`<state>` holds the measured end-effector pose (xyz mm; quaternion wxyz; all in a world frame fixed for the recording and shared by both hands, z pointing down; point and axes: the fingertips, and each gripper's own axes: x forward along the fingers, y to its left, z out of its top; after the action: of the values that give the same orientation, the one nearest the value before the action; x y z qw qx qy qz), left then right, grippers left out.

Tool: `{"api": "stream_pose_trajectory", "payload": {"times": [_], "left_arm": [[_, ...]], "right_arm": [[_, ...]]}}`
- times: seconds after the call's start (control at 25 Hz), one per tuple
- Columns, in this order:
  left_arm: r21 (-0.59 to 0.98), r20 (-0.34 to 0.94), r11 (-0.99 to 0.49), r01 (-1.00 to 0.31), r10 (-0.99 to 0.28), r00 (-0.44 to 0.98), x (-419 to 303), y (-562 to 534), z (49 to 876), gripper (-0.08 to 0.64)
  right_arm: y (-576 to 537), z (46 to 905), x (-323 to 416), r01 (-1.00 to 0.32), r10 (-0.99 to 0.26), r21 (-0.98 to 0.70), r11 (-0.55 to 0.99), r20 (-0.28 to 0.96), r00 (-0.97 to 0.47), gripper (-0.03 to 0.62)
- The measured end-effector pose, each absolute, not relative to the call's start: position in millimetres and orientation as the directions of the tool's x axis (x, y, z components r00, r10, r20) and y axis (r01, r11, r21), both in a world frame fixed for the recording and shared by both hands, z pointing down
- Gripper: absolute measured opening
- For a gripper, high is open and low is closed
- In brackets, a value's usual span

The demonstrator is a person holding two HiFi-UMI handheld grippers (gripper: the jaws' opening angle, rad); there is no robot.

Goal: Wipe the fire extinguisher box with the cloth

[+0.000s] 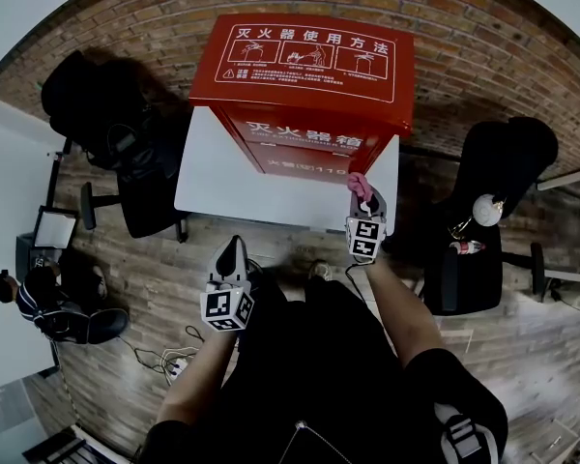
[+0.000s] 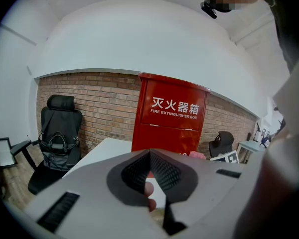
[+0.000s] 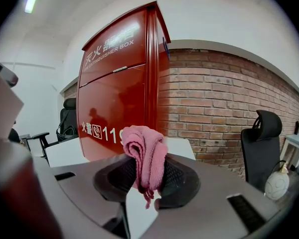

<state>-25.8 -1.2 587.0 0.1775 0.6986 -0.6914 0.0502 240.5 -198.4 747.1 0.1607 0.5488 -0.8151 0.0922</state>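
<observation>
The red fire extinguisher box [image 1: 304,75] stands on a white table [image 1: 222,177] against a brick wall. My right gripper [image 1: 364,211] is shut on a bunched pink cloth [image 1: 360,187], held just in front of the box's lower right front corner. In the right gripper view the cloth [image 3: 144,151] sticks up between the pads of the right gripper [image 3: 147,166], close to the box's front face [image 3: 114,98]; whether it touches I cannot tell. My left gripper [image 1: 234,249] hangs lower, short of the table, shut and empty. The left gripper [image 2: 149,156] faces the box [image 2: 172,118].
A black office chair [image 1: 116,124] with a bag stands left of the table, another chair [image 1: 493,211] to the right beside a white globe [image 1: 486,208]. A person [image 1: 39,298] sits at lower left. A power strip [image 1: 179,363] and cables lie on the wooden floor.
</observation>
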Motion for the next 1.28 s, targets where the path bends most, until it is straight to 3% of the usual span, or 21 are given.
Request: {"api": "stream_pose_trajectory", "payload": {"times": [1.28], "left_arm": [[0.154, 0.349, 0.074, -0.985, -0.937, -0.015, -52.4, 21.0, 593.0, 0.018]], "right_arm": [[-198.9, 797.3, 229.8, -0.931, -0.844, 0.073, 0.358, 0.451, -0.29, 0.112]]}}
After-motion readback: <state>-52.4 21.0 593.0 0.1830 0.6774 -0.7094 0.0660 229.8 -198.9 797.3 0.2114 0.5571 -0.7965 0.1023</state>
